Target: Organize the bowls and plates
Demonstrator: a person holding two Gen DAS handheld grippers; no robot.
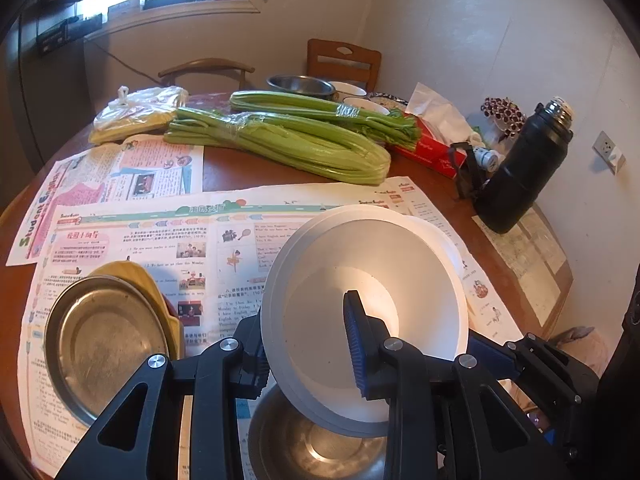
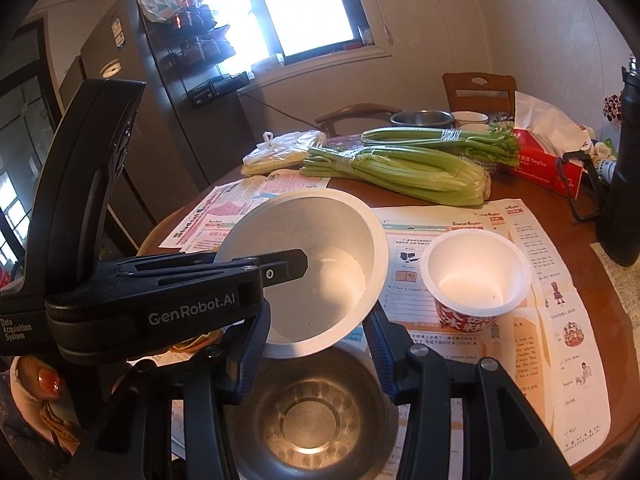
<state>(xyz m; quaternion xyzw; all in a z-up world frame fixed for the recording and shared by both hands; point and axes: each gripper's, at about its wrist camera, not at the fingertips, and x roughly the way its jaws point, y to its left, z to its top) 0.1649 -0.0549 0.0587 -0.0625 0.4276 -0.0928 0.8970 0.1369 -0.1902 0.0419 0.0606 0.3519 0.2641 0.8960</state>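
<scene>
Steel plate (image 1: 100, 344) lies left on the surface. My left gripper (image 1: 308, 356) is clamped on the white bowl's (image 1: 360, 264) rim: light, stiff, slick. Right gripper (image 2: 316, 354) looks pinched across the steel bowl (image 2: 316, 412).

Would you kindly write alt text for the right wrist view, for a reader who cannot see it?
The left gripper holds a tilted white bowl by its rim above a steel bowl, which sits between the right gripper's fingers. A small paper cup stands on newspaper, with celery behind.
</scene>
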